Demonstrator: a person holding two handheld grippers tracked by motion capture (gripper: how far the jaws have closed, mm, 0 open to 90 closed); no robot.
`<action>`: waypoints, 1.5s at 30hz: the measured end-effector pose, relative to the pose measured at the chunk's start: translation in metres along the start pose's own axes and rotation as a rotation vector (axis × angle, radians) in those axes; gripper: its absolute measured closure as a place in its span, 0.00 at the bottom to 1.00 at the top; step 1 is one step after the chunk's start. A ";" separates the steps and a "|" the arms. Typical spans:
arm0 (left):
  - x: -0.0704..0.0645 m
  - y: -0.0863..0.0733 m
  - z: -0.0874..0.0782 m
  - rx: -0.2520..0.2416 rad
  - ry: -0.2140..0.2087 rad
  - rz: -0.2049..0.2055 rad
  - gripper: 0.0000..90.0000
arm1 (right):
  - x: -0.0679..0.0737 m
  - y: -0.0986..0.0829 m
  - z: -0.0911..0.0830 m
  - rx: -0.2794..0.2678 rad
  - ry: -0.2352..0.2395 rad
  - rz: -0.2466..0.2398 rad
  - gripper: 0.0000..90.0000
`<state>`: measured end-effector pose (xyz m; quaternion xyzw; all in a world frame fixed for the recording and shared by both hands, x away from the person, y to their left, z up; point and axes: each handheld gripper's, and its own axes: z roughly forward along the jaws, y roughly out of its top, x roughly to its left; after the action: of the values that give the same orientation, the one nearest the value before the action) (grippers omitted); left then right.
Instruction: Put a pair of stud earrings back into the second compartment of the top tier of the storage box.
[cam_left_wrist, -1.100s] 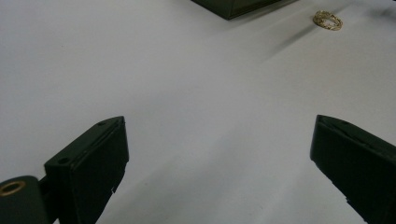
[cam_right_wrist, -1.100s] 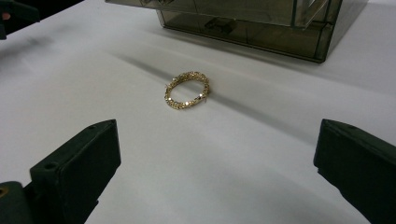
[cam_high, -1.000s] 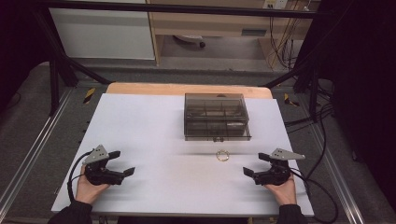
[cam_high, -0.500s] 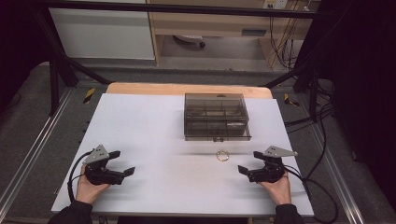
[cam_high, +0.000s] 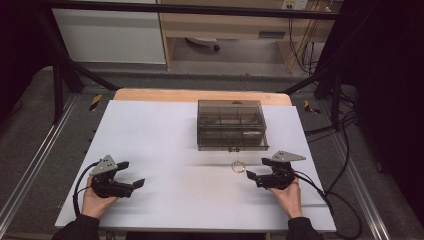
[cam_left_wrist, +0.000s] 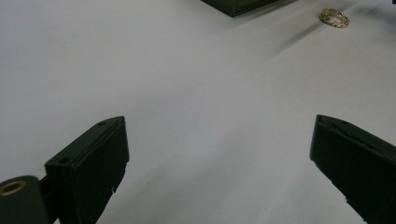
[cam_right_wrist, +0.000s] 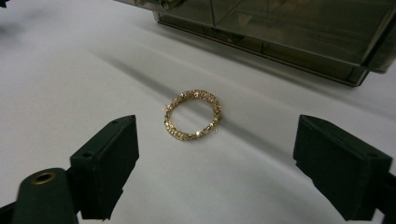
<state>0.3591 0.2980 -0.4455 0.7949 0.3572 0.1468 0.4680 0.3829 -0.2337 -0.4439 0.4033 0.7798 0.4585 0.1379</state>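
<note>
Gold beaded ring (cam_right_wrist: 193, 115) lay flat on the white counter (cam_high: 165, 130), near its right edge, before the smoky plastic box (cam_high: 231, 125); right claw (cam_right_wrist: 233, 163) gaped empty, framing it, presumably for pickup; left claw (cam_left_wrist: 219, 172) gaped idle.

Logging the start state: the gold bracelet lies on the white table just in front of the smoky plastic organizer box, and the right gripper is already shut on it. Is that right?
Not quite. The right gripper is open, not shut: in the right gripper view its jaws stand wide apart, short of the gold bracelet. The bracelet does lie on the white table just in front of the organizer box.
</note>
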 end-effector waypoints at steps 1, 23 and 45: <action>0.000 0.000 0.000 0.000 0.000 0.000 0.05 | 0.000 0.001 0.001 -0.002 0.000 0.002 0.19; 0.001 0.000 0.000 0.000 0.006 0.000 0.05 | 0.000 0.017 0.035 0.046 -0.023 -0.021 0.57; 0.001 -0.001 0.001 0.006 0.006 0.000 0.06 | -0.005 0.016 0.050 0.081 0.006 -0.024 0.83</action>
<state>0.3599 0.2984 -0.4465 0.7957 0.3590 0.1484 0.4647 0.4232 -0.2038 -0.4585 0.3975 0.8030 0.4263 0.1245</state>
